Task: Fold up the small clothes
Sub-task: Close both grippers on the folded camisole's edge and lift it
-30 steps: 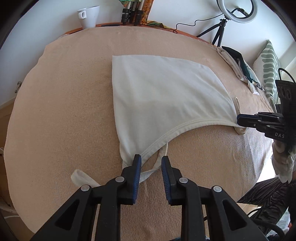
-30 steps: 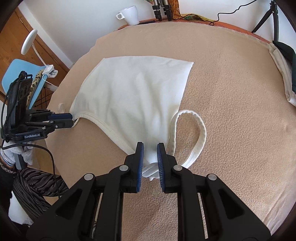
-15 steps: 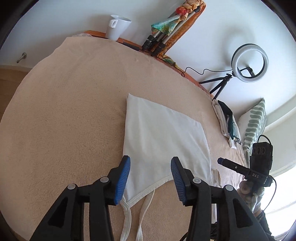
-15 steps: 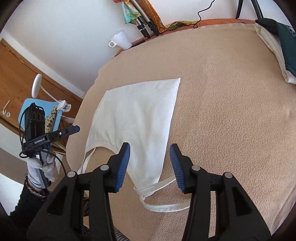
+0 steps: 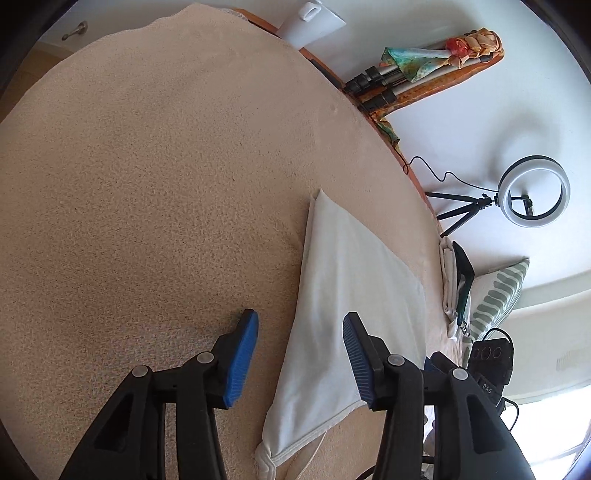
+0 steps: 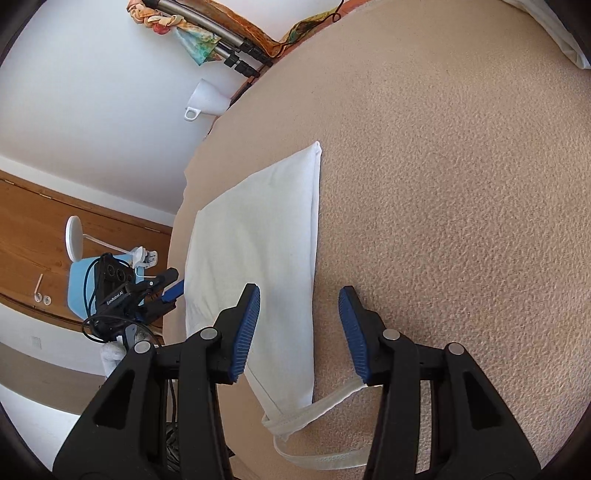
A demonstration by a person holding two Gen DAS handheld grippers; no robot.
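Blue-padded fingers of both grippers — left gripper, right gripper — gape half-open, gripping nothing, above the folded white cotton top on the beige blanket.

White top near hem cut by frame edge; mug rim cropped at top

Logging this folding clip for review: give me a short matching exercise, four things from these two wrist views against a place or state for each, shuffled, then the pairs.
Things:
1. white garment
2. white cup
3. ring light
4. right gripper

Places or states:
A. on a small black tripod by the wall
B. open, nothing between its pads
C. lying flat on the beige cover, straps at its near end
D. at the far edge of the surface, against the white wall

Pairs: 1-C, 2-D, 3-A, 4-B
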